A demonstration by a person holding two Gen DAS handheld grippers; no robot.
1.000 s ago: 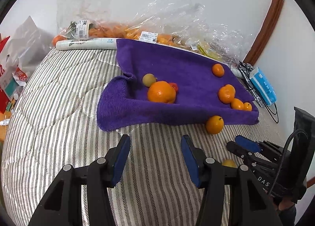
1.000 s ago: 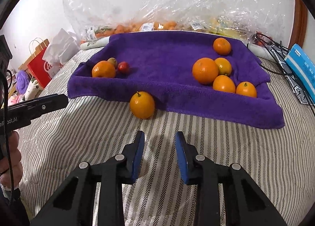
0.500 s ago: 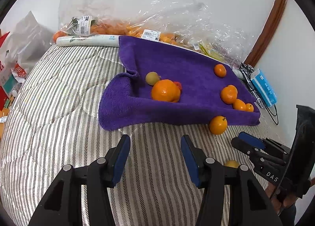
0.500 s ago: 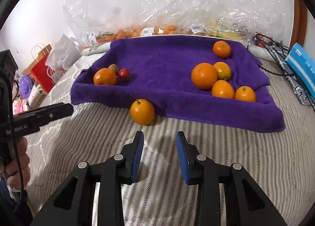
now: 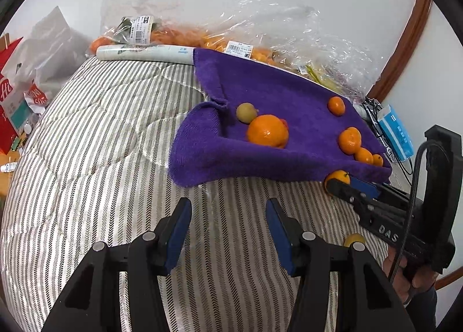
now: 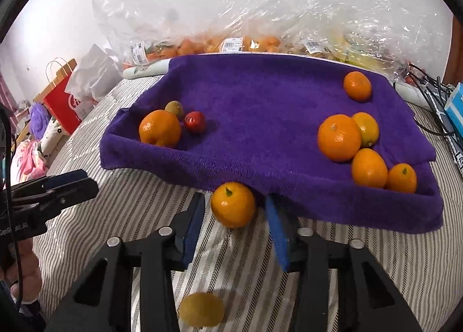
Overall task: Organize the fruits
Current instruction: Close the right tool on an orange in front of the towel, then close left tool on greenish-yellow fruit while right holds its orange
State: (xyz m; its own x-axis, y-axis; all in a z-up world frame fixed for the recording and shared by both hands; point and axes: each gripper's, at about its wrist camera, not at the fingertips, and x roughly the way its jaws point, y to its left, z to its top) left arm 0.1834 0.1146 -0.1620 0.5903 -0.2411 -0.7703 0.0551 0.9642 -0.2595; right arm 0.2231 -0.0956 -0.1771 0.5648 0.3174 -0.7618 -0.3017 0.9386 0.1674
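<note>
A purple towel (image 6: 260, 94) lies on the striped bed, and a small orange (image 6: 233, 204) rests just off its near edge. My right gripper (image 6: 234, 201) has its jaws narrowly apart around this orange, with thin gaps on both sides. The right finger's tip is tucked under the towel edge. On the towel, a large orange (image 6: 159, 131), a green fruit (image 6: 174, 108) and a red fruit (image 6: 195, 121) sit left, and several oranges (image 6: 339, 137) right. A yellow fruit (image 6: 201, 313) lies under the gripper. My left gripper (image 5: 227, 204) hovers open and empty over the bed, before the towel (image 5: 275, 94).
Clear plastic bags of fruit (image 6: 246, 42) line the wall behind the towel. Cables and a blue box (image 5: 395, 132) lie right of it. Paper and plastic bags (image 6: 66, 100) stand beyond the bed's left edge. A hand (image 5: 411, 280) holds the right gripper (image 5: 341, 184).
My right gripper has moved forward to the towel's near edge, so the small orange now sits between its fingers. The left gripper has stayed about where it was.
</note>
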